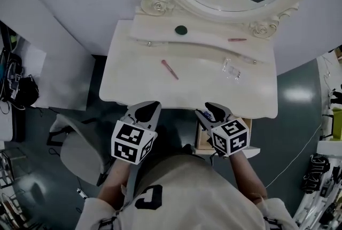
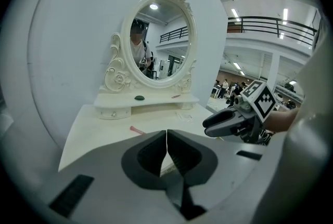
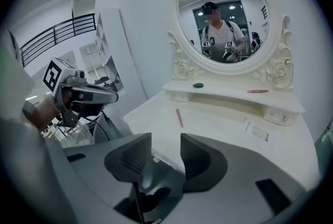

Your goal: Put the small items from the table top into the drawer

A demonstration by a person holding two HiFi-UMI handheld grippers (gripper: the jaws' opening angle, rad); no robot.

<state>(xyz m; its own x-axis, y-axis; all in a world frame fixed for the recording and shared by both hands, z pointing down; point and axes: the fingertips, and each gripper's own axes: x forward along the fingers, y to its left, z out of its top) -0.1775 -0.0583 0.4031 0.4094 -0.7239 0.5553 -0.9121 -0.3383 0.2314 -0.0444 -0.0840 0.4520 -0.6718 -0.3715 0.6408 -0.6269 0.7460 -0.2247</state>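
Cream table point(image 1: 133, 90), head view: pink stick point(image 1: 170, 69) and packet point(image 1: 231, 69) on top, green item point(image 1: 181, 29) on the shelf. Left gripper point(image 1: 147, 109) and right gripper point(image 1: 214, 111) sit at the near edge, likely staging.
Left gripper view: jaws closed, empty.
Right gripper view: jaws apart, empty, facing the stick. Probably the first pick.

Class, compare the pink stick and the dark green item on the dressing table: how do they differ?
The pink stick is long and thin; the dark green item is round. The pink stick lies on the lower table top, the dark green item on the raised shelf. Both are small and unheld.
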